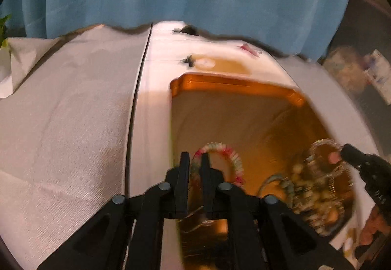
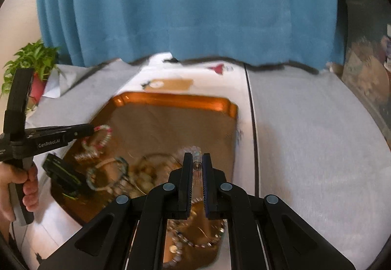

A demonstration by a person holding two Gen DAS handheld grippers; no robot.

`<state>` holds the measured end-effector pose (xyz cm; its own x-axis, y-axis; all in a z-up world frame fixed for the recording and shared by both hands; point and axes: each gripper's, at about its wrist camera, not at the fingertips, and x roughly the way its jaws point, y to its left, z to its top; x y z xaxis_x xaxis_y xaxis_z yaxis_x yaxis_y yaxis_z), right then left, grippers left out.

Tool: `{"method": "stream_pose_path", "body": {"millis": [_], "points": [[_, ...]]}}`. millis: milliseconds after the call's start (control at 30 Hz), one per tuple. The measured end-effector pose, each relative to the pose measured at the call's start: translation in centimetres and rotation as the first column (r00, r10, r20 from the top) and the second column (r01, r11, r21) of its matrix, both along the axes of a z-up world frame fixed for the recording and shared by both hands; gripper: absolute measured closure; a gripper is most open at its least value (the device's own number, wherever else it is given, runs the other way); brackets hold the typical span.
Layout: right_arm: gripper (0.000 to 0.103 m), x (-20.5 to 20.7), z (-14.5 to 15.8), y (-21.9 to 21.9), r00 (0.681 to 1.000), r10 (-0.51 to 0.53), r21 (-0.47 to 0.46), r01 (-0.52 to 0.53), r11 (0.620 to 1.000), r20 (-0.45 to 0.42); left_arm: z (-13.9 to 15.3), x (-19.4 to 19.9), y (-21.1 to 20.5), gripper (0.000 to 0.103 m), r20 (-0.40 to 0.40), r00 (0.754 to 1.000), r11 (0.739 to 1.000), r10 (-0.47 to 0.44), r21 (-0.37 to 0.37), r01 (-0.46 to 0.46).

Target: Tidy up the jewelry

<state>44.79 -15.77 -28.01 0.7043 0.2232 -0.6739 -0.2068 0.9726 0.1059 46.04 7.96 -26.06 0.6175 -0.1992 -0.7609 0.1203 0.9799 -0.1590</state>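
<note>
- On the near left part of the shallow orange metal tray (image 2: pixel 176 100), a pink and pale green beaded bracelet (image 1: pixel 221 149) is gripped by the left gripper (image 1: pixel 195 160); its jaws are nearly closed on the left side of the loop, and the rest of the loop is seen to the right of the fingers and beyond them.
- Toward the near right part of the tray, a string of clear glass beads (image 2: pixel 197 162) is clamped between the narrow jaws of the right gripper (image 2: pixel 197 160); the string runs along the fingers, so its long axis points away from the hand.
- Between the two grippers, on the near half of the tray, a tangled heap of beaded and golden jewelry (image 1: pixel 315 186) is seen, blurred; single pieces cannot be told apart. The heap is judged nearer to the right gripper.
- The far half of the tray is bare, so it is judged that both held pieces could be laid out there, well apart from the heap.
- Under the tray a white cloth (image 2: pixel 305 138) covers the table, with a dark seam to the right of the tray.
- Behind the tray a blue curtain (image 2: pixel 185 5) hangs, and a green potted plant (image 2: pixel 34 59) stands far to its left.
</note>
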Motion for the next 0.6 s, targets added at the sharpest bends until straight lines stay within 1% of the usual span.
{"method": "stream_pose_path", "body": {"millis": [33, 67, 100, 133, 167, 200, 233, 267, 300, 333, 400, 467, 600], "points": [[0.093, 0.1, -0.6, -0.2, 0.999, -0.024, -0.003, 0.024, 1.000, -0.025, 0.1, -0.1, 0.2, 0.084, 0.000, 1.000, 1.000, 0.001, -0.020, -0.001], [0.090, 0.1, -0.9, -0.5, 0.998, -0.039, 0.006, 0.039, 0.999, -0.041, 0.3, -0.2, 0.3, 0.073, -0.014, 1.000, 0.998, -0.012, -0.059, 0.011], [0.084, 0.1, -1.1, -0.8, 0.997, -0.048, 0.029, 0.050, 0.998, -0.057, 0.5, -0.3, 0.2, 0.058, -0.026, 0.999, 0.996, -0.027, -0.086, 0.024], [0.080, -0.2, -1.1, -1.2, 0.996, -0.055, 0.061, 0.058, 0.996, -0.064, 0.8, -0.8, -0.1, 0.050, -0.029, 0.999, 0.994, -0.041, -0.106, 0.038], [0.071, -0.7, -1.0, -1.6, 0.996, -0.064, 0.092, 0.070, 0.993, -0.066, 1.2, -1.4, -0.4, 0.039, -0.021, 0.999, 0.994, -0.044, -0.104, 0.042], [0.064, -1.4, -0.8, -1.8, 0.996, -0.063, 0.113, 0.070, 0.991, -0.066, 1.8, -2.6, -0.8, 0.027, -0.004, 0.999, 0.996, -0.039, -0.074, 0.038], [0.061, -2.1, -0.5, -1.8, 0.996, -0.063, 0.111, 0.070, 0.991, -0.066, 2.4, -4.1, -1.3, 0.019, 0.019, 1.000, 1.000, -0.020, -0.010, 0.020], [0.055, -3.2, -0.2, -1.7, 0.996, -0.063, 0.096, 0.069, 0.993, -0.062, 2.9, -5.2, -1.8, 0.009, 0.040, 0.999, 0.999, -0.010, 0.038, 0.009], [0.052, -4.4, 0.3, -1.5, 0.997, -0.061, 0.077, 0.066, 0.995, -0.055, 3.6, -6.9, -2.3, 0.008, 0.069, 0.998, 0.997, -0.012, 0.081, 0.007], [0.050, -5.4, 0.7, -1.3, 0.997, -0.057, 0.071, 0.060, 0.996, -0.051, 4.4, -8.6, -2.8, 0.008, 0.090, 0.996, 0.995, -0.019, 0.099, 0.010], [0.043, -7.7, 1.8, -0.9, 0.998, -0.043, 0.079, 0.047, 0.996, -0.045, 5.6, -11.0, -3.5, 0.008, 0.092, 0.995, 0.995, -0.043, 0.095, 0.034], [0.041, -9.9, 2.8, 0.1, 0.999, -0.022, 0.076, 0.025, 0.997, -0.042, 7.1, -14.0, -4.2, 0.008, 0.090, 0.993, 0.993, -0.078, 0.091, 0.070], [0.035, -14.7, 4.5, 2.4, 0.999, 0.022, 0.030, -0.021, 0.999, -0.044, 9.9, -19.5, -4.9, 0.006, 0.113, 0.990, 0.992, -0.090, 0.099, 0.079]]}}
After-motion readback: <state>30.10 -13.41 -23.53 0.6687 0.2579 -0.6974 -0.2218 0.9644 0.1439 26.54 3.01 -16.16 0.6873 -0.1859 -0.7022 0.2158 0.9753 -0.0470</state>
